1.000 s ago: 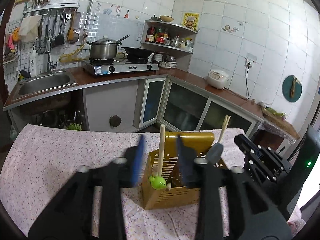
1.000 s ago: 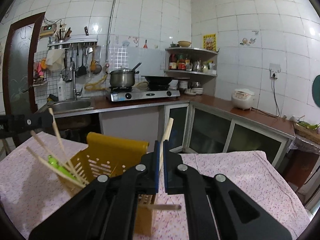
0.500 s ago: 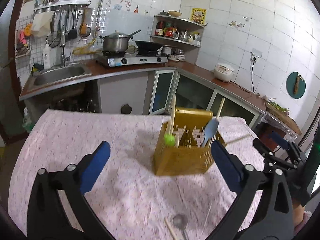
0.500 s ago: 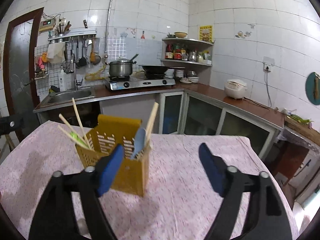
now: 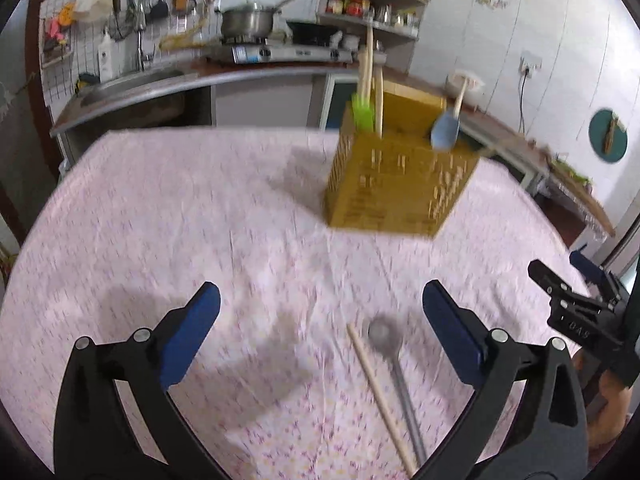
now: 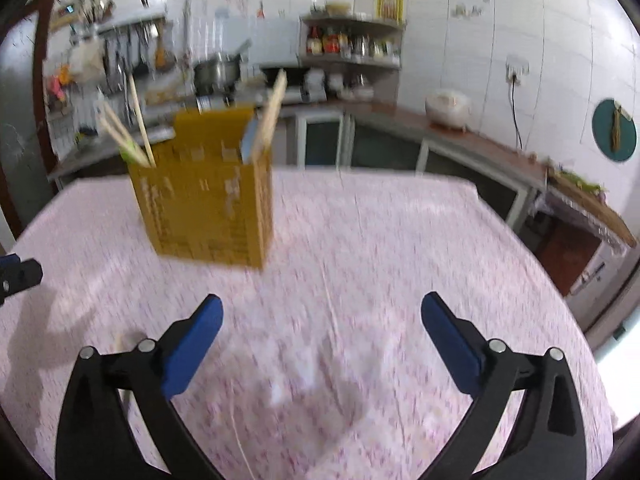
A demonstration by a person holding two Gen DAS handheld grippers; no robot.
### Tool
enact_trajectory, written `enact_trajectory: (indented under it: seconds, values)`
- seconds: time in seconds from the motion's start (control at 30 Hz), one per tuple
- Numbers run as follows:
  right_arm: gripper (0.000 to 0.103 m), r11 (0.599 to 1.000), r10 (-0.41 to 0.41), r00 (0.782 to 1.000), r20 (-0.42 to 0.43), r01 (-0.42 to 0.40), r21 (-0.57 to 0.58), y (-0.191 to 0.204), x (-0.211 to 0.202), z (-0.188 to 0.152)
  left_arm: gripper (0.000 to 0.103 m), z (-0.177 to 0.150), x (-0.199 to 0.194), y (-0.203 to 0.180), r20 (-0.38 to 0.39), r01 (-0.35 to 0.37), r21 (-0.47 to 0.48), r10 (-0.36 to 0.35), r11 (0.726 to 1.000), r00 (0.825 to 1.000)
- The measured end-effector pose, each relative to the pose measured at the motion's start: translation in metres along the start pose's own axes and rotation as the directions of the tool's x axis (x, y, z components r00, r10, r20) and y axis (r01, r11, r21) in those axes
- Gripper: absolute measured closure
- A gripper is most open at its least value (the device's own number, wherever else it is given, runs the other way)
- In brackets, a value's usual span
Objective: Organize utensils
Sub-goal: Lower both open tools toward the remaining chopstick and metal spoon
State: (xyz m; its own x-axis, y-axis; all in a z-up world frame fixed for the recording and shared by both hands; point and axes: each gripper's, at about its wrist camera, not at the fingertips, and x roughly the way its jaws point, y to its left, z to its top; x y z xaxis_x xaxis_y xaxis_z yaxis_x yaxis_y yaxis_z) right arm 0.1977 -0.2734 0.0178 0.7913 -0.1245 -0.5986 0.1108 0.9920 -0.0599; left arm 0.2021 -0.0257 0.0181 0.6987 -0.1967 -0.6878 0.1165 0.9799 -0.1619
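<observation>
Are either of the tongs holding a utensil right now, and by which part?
No. The left tongs and right tongs are both open with nothing between them. The metal spoon and chopstick lie loose on the tablecloth.

Each wrist camera looks forward and downward along its own fingers, low over the cloth-covered table. Both views share the yellow utensil holder, mid-distance, and the kitchen counter behind.
</observation>
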Motion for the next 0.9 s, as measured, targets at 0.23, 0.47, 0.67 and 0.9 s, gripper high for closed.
enact_trajectory:
  seconds: [0.23,0.47,0.67,0.9]
  values:
    - [0.005,0.998,-0.023,0.990,-0.137,0.031,0.059,-0.017,0.025,-0.025,0.020,-0.031,0.038,-0.002,-0.164,-0.037,-0.029,0.032,0.999,0.986]
    - [0.005,0.988,-0.022,0.982,-0.188,0.050,0.147,-0.039,0.036,-0.030,0.059,-0.041,0.058,-0.008,-0.260,0.007,-0.051,-0.020,0.999,0.965]
    - [0.005,0.987,-0.018,0.977,-0.212,0.051,0.150,-0.038,0.043,-0.033,0.071,-0.044,0.069,-0.025,-0.292,-0.002,-0.012,-0.001,1.000,0.956]
    - [0.005,0.991,-0.010,0.974,-0.224,0.039,0.125,-0.025,0.046,-0.035,0.075,-0.041,0.082,-0.033,-0.284,-0.026,0.041,0.037,0.999,0.958]
